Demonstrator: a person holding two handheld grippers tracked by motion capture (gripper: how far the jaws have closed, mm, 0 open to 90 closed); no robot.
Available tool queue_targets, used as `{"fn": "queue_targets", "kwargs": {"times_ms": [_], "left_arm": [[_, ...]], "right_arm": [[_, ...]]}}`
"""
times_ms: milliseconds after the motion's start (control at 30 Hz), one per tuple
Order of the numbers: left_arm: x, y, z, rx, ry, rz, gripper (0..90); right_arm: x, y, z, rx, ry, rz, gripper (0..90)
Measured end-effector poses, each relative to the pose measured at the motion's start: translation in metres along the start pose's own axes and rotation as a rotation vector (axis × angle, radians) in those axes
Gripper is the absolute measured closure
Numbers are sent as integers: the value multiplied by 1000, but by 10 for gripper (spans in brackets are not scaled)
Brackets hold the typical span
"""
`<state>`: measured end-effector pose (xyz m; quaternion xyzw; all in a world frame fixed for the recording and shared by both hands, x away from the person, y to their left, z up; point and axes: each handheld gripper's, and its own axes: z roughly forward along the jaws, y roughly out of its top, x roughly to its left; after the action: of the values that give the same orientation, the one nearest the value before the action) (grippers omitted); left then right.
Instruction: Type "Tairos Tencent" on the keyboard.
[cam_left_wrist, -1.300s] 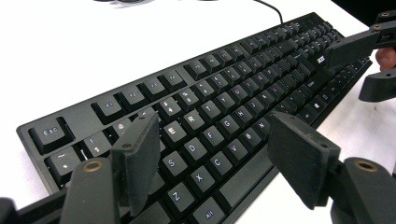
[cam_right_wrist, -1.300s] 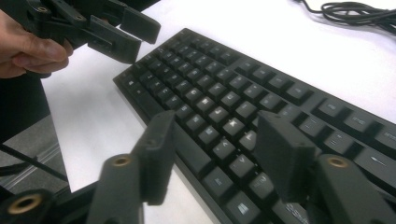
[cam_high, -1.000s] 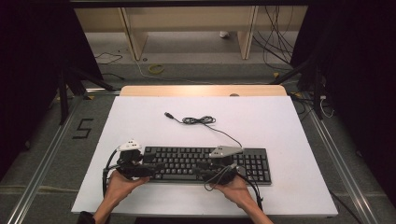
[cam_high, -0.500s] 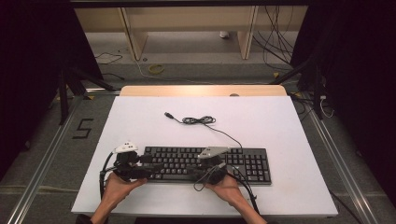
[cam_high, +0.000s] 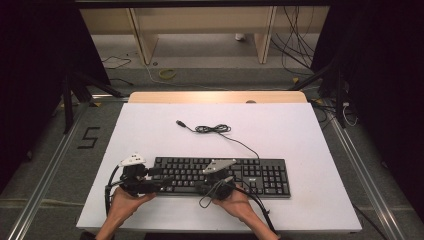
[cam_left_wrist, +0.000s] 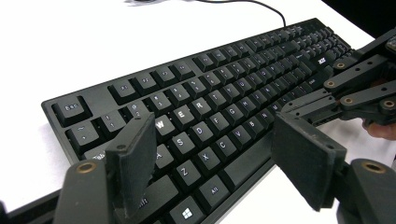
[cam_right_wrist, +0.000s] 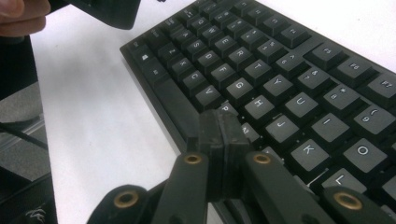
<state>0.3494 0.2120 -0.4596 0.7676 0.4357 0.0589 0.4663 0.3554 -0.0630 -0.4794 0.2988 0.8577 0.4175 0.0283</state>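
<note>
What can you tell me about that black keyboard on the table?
The keyboard is a full-size black one that looks like plastic, with white-lettered keys and a number pad at its right end. It lies flat near the front edge of the white table. A thin black cable runs from its back edge, bundled partway, with the plug lying loose. The left tool, jaws open, sits over its left end; the right tool, jaws shut, is over the front edge near the space bar.

Keyboard (cam_right_wrist: 280, 88) far end cut off, apparently

Matt black plastic keyboard (cam_high: 220, 176) on smooth white table (cam_high: 280, 125)
</note>
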Motion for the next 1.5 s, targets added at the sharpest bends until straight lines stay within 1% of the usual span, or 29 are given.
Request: {"fn": "queue_targets", "kwargs": {"times_ms": [233, 300, 367, 433, 533, 633, 700, 833, 933, 1067, 1133, 1200, 1367, 1500], "left_arm": [[1, -1, -1, 1, 3, -2, 308], [1, -1, -1, 3, 3, -3, 308], [1, -1, -1, 4, 3, -4, 308], [1, -1, -1, 4, 3, -3, 309], [1, -1, -1, 2, 4, -5, 308], [2, -1, -1, 1, 5, -4, 308], [2, -1, -2, 0, 6, -2, 308], [3, -1, -2, -1, 7, -5, 308], [3, -1, -2, -1, 9, -3, 308], [3, -1, -2, 0, 12, -1, 309], [4, -1, -2, 2, 16, -1, 309], [4, -1, -2, 5, 19, -2, 312], [5, -1, -3, 13, 30, -4, 328], [6, -2, -2, 33, 44, 2, 350]], "right_arm": [[0, -1, 3, 16, -11, -14, 900], [0, -2, 4, 17, -8, -10, 900], [0, -3, 6, 28, -22, -22, 900], [-1, -3, 6, 22, -17, -16, 900], [2, -3, 7, 25, -21, -29, 900], [1, -2, 6, 28, -19, -17, 900], [0, -2, 5, 20, -11, 1, 900], [-2, 1, -4, -23, -8, 8, 900], [-5, 2, -7, -36, -5, 24, 865], [-8, 2, -10, -47, -6, 29, 810], [-10, 3, -12, -56, -8, 34, 764], [-12, 4, -13, -62, -8, 38, 738], [-18, 7, -16, -77, -7, 63, 615], [-21, 9, -16, -75, -11, 74, 530]]}}
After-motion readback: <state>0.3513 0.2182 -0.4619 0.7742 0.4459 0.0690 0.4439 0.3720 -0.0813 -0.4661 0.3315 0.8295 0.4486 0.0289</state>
